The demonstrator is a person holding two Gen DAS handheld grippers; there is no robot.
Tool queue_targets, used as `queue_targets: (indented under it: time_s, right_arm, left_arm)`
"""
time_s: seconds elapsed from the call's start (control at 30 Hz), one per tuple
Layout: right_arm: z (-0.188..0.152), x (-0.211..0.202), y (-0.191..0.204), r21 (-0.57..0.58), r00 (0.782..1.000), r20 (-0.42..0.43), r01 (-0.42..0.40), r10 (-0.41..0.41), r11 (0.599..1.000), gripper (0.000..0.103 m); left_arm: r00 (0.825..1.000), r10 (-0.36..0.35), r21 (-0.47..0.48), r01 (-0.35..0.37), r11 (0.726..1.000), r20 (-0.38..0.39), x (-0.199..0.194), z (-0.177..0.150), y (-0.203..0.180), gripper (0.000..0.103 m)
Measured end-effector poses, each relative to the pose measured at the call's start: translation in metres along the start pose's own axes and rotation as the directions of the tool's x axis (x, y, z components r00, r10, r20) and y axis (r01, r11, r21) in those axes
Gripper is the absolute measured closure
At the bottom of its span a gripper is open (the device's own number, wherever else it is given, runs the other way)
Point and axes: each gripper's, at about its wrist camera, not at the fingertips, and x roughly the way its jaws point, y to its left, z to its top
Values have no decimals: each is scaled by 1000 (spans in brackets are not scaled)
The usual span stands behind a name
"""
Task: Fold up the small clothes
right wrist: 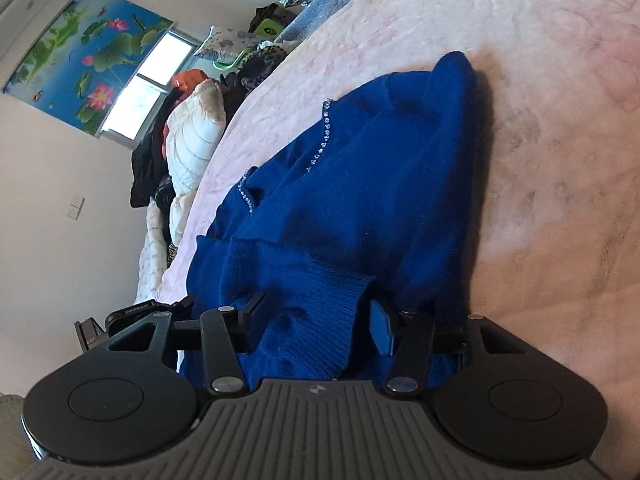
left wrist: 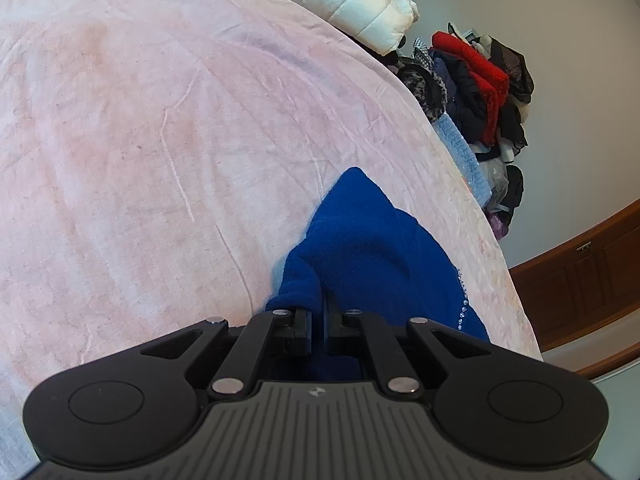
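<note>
Left wrist view looks across a pink bedspread (left wrist: 160,140), bare and creased on the left, with a white puffer jacket (left wrist: 352,0) at its far edge and a heap of dark and red clothes (left wrist: 476,92) piled against the wall to the right. A wooden cabinet (left wrist: 588,276) stands lower right. Near the bed's edge the blue sweater (left wrist: 360,248) lies bunched, and the left tool (left wrist: 319,330) is pressed together, pinching a fold of it. From the right wrist, a lotus poster (right wrist: 80,60) and a window (right wrist: 152,76) hang on the left wall. The right tool (right wrist: 316,328) stands spread, a ribbed cuff lying loose between its fingers (right wrist: 382,332). The sweater's lower part is hidden behind both tools.
</note>
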Motion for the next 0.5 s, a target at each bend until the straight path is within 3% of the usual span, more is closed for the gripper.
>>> queue_targets:
  time_s: [0.03,0.07,0.1,0.2,0.27,0.3,0.37,0.43,0.5]
  right_arm:
    - [0,0,0,0,1000,3,6,-6,1000,56]
    - [0,1,-1,-5,1000,2,26,-26,1000,81]
    - [1,2,0,-14,998,2,55,-55,998,94]
    - [3,-9,12,-86,997,43,63,-60,994,94]
    - [8,-28,21,-103,996,93,29,-20,994,95]
    - [8,-35,19,-109,994,110,40,-28,993,95]
    - [11,-30,-9,-51,986,71,155,-151,987,96]
    - [11,-30,-31,19,991,57,123,-124,992,100]
    - [10,-36,-20,-32,986,91,141,-137,990,99]
  left_arm:
    - [1000,4,8,-4,1000,5,0,-1,-1,98]
    - [1000,7,16,-8,1000,8,0,-1,-2,98]
    - [1000,12,24,-12,1000,10,0,-2,-4,98]
    - [1000,14,34,-15,999,9,-1,-2,-5,98]
    - [1000,10,39,-11,999,6,-2,-2,-4,98]
    - [1000,6,43,-6,999,6,-1,-2,-3,98]
    - [1000,-1,43,1,999,7,-1,-1,-2,98]
    - [1000,0,50,-1,999,17,0,-3,-2,98]
    - [1000,12,80,-14,997,25,0,-5,-6,98]
